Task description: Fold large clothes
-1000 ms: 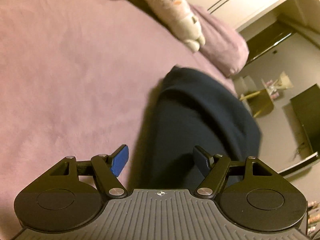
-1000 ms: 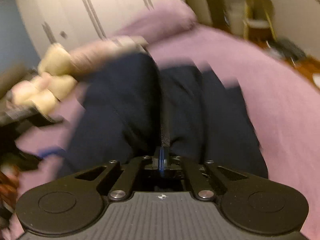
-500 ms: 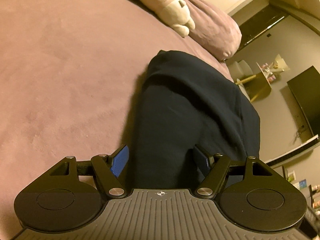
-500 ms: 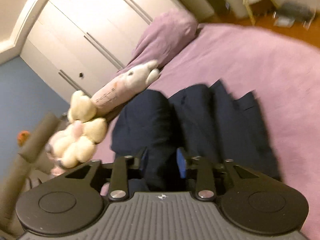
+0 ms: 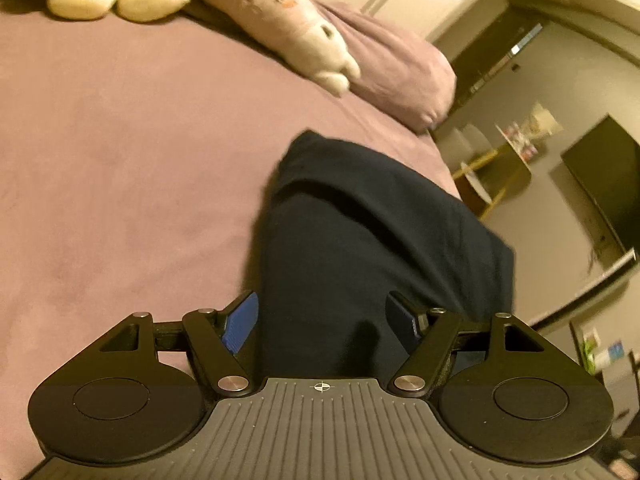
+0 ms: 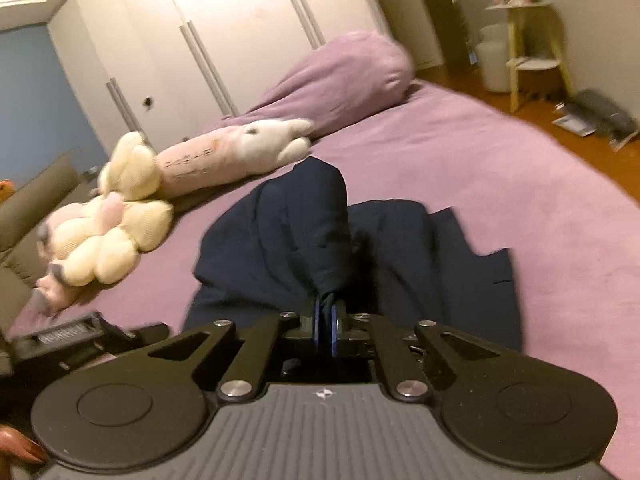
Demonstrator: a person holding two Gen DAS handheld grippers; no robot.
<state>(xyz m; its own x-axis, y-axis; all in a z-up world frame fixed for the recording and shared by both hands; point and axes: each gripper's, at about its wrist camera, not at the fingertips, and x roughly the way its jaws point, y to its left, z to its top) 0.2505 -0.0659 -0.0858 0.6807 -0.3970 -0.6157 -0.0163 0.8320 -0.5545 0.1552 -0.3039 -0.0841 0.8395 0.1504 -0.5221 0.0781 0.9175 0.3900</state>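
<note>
A navy garment (image 5: 380, 232) lies bunched on the purple bed sheet (image 5: 120, 160). My left gripper (image 5: 322, 318) hovers over its near end, open wide. The cloth runs under and between the blue pads (image 5: 240, 320), and neither pad presses it. In the right wrist view my right gripper (image 6: 325, 320) is shut on a fold of the navy garment (image 6: 280, 240). That fold rises as a ridge from the pads while the rest spreads over the sheet (image 6: 520, 184).
Cream plush toys (image 6: 104, 240) and a long pink plush (image 6: 232, 156) lie at the head of the bed beside a purple pillow (image 6: 340, 76). White wardrobe doors (image 6: 240, 20) stand behind. Right of the bed are bare floor, a small shelf (image 6: 532, 40) and a dark screen (image 5: 604, 184).
My right gripper opened around a fold of the garment, then shut on it and rose. My left gripper stayed open and shifted, so the cloth now fills the space between its fingers.
</note>
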